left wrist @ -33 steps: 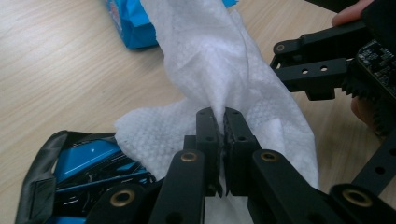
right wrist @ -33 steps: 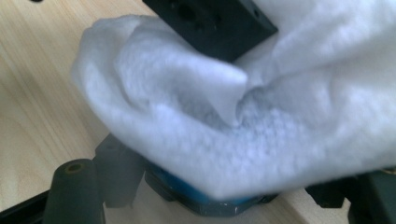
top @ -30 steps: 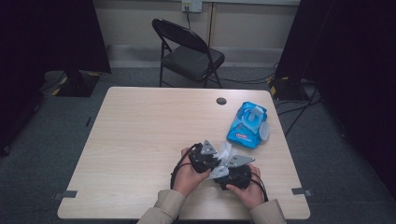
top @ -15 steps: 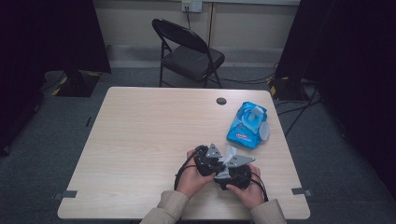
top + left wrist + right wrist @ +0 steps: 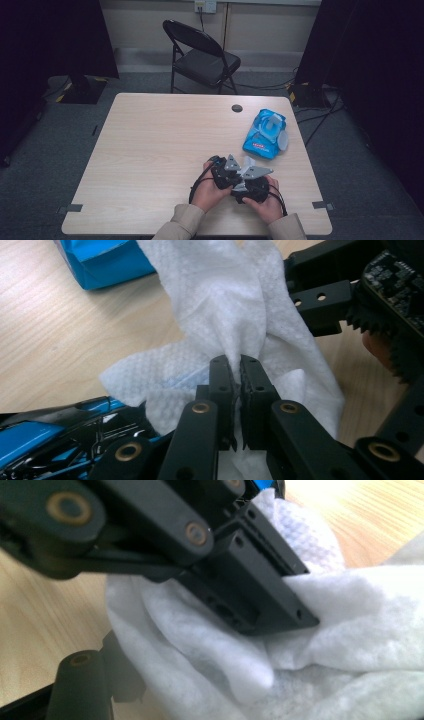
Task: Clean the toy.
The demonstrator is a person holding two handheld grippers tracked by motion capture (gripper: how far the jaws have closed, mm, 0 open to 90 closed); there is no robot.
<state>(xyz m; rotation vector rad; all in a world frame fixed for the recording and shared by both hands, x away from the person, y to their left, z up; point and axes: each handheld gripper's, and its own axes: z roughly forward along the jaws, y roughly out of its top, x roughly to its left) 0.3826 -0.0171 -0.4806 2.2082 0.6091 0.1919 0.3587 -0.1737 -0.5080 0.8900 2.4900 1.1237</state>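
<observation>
Here, at the table's near edge, both grippers met over a white wipe, well short of the blue wipe pack that lay farther back and to the right with its lid flap open. The left gripper had its jaws pinched narrow on a fold of the wipe, the sheet bunching up on either side of the pads. The right gripper sat just beside it, wipe draped across its front; from its own view a jaw rose at the lower left, but whether the pair pressed on the cloth or merely stood wide around it could not be told.

Judging by this, the step in hand was spreading or refolding the wipe between the two tools. The next move would call for the right gripper to take a firm hold on a free corner, then for the two to draw apart without tearing the thin sheet.

Room was generous: the table's left half lay bare, and so did the stretch between the grippers and the pack. The near edge was close under the hands, so any pull was better made sideways or away from the person. A folding chair stood beyond the table's far edge, well out of reach.
</observation>
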